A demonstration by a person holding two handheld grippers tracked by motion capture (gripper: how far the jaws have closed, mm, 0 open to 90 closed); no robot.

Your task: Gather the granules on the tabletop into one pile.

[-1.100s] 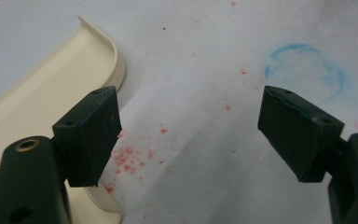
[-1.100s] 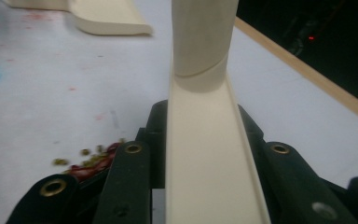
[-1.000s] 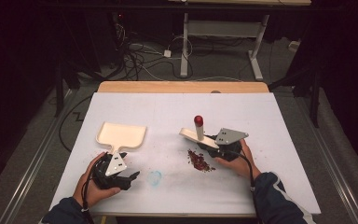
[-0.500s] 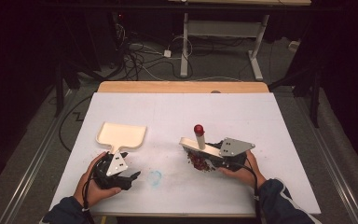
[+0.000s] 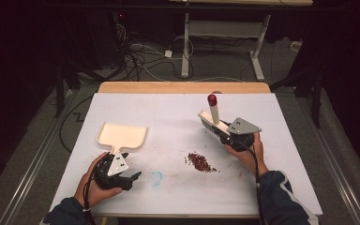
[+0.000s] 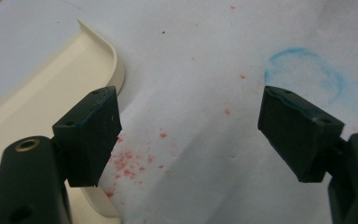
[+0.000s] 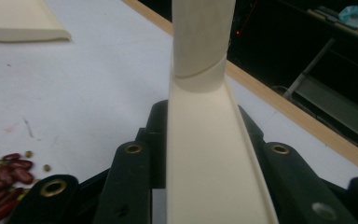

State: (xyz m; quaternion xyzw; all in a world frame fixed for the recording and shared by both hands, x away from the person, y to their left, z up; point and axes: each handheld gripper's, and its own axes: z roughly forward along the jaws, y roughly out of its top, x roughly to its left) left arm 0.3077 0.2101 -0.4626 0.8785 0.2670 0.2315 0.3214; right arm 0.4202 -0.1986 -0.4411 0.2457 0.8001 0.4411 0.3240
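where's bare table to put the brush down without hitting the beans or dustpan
Free: the wide strip behind the cream dustpan and brush, up to the table's wooden far edge, and the middle patch between them. Crowded: the near middle, with the bean pile, the blue ring mark and the left gripper.

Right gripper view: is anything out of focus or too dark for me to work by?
Right gripper view: the cream brush handle looms soft and blurred, while the beans at the lower left stay readable; beyond the table edge it is dark. High view: the tabletop is evenly lit, its surroundings near black. Left gripper view: the dustpan rim is sharp, the nearest claw parts slightly soft.
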